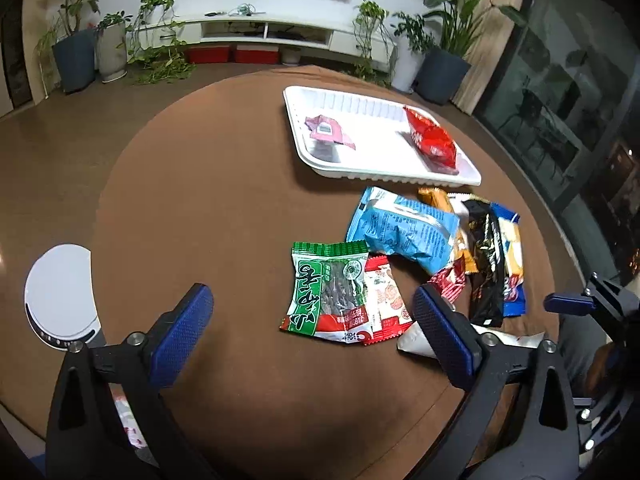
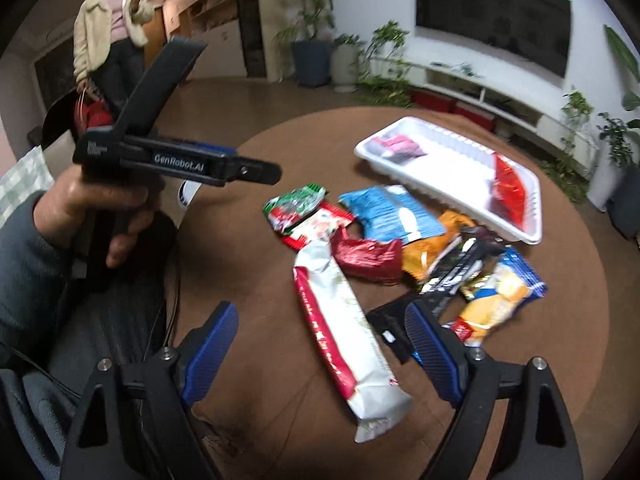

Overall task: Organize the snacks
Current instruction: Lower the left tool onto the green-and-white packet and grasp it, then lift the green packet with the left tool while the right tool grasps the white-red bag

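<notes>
A white tray (image 1: 384, 172) at the back right of the round brown table holds a pink packet (image 1: 328, 130) and a red packet (image 1: 432, 140). In front of it lies a loose pile: a green packet (image 1: 324, 288), a red-and-white packet (image 1: 386, 300), a blue bag (image 1: 404, 228), an orange packet (image 1: 438, 200), a black packet (image 1: 486, 264) and a blue-yellow packet (image 1: 514, 256). My left gripper (image 1: 312, 332) is open and empty, just in front of the green packet. My right gripper (image 2: 320, 344) is open and empty over a long white-and-red packet (image 2: 344, 328). The tray (image 2: 420, 176) also shows in the right wrist view.
A white round device (image 1: 60, 292) lies at the table's left edge. The left gripper's body (image 2: 176, 160) is held in a hand at the left of the right wrist view. A person (image 2: 112, 24) stands behind. Potted plants and a TV cabinet (image 1: 272, 32) line the wall.
</notes>
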`<state>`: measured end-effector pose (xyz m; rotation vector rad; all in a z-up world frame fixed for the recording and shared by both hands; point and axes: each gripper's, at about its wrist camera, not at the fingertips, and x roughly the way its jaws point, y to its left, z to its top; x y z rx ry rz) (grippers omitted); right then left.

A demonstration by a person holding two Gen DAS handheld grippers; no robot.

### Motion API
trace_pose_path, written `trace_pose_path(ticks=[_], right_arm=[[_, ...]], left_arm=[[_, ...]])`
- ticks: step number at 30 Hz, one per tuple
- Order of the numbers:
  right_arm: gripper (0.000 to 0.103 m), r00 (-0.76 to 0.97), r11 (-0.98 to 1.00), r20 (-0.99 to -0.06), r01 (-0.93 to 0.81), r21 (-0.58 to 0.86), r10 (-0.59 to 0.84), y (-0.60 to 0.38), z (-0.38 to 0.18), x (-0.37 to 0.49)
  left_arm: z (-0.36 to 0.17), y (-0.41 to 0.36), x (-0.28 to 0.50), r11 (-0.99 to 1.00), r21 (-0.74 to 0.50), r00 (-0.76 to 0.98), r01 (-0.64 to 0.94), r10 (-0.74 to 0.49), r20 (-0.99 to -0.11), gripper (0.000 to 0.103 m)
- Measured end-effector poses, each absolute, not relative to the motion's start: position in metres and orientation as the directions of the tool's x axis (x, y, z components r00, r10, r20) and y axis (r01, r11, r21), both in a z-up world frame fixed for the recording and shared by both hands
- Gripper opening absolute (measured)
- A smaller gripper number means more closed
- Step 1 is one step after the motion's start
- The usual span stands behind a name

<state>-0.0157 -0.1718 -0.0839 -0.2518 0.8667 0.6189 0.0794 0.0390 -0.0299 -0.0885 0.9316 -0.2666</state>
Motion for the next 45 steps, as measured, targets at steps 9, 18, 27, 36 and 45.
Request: trace_pose_path(ticks=[9, 18, 27, 36, 45], right_arm=[[0.08, 0.43, 0.816, -0.817, -0.572, 0.082, 0.384, -0.167, -0.1, -0.003], [0.08, 0.417, 0.83, -0.816, -0.543, 0.13, 0.4, -0.174, -0.107, -0.001], [0.079, 0.407, 0.823, -0.819, -0.552, 0.134, 0.406, -0.173, -0.107, 0.0], [0.079, 0.383, 0.795, -0.832, -0.597, 0.11, 0.402, -0.17, -0.098, 0.006], [0.071, 0.311, 0.752, -0.86, -0.648, 0.12, 0.405, -0.163, -0.108, 0.019]], left_arm=[[-0.05, 0.021, 0.115, 0.976, -0.077, 0.482, 0.206, -0.17, -0.859, 0.077], [-0.078, 0.009, 0.138, 0.972, -0.027, 0.423, 0.232, -0.126, -0.897, 0.076], [-0.087, 0.01, 0.152, 0.97, -0.025, 0.413, 0.242, -0.127, -0.902, 0.045], [-0.085, 0.007, 0.149, 0.956, -0.07, 0.397, 0.286, -0.185, -0.899, 0.03], [-0.082, 0.006, 0.132, 0.945, -0.098, 0.387, 0.311, -0.22, -0.896, 0.027]])
